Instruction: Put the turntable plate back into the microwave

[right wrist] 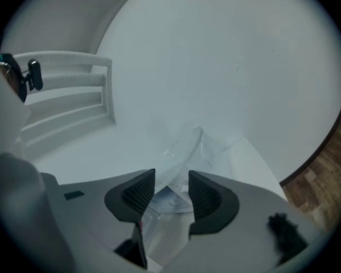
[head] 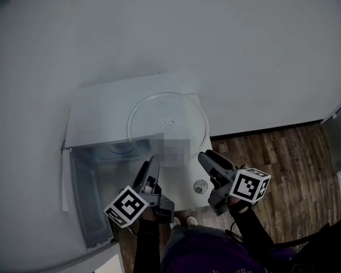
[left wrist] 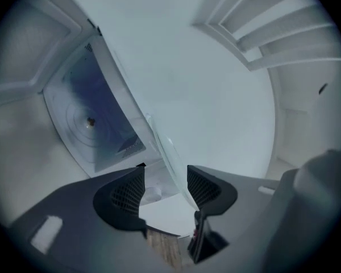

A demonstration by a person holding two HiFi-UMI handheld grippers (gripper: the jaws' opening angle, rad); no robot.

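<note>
Here, finds the turntable plate (head: 167, 121) lying flat on top of the microwave (head: 96, 104), not yet inside, with the door (head: 88, 206) swung wide at the microwave's front, likely to clear the way in. Brings left gripper (left wrist: 165, 187) and right gripper (right wrist: 171, 193) to the plate's near rim, jaws parted, rim edge-on between the pads but unpinched. Presumably sets up a balanced two-handed lift.

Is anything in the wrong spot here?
Yes. The glass turntable plate lies on top of the microwave, not inside it. Its near edge sits between the open jaws of the left hand-held gripper and the right hand-held gripper, and the door stands open.
</note>
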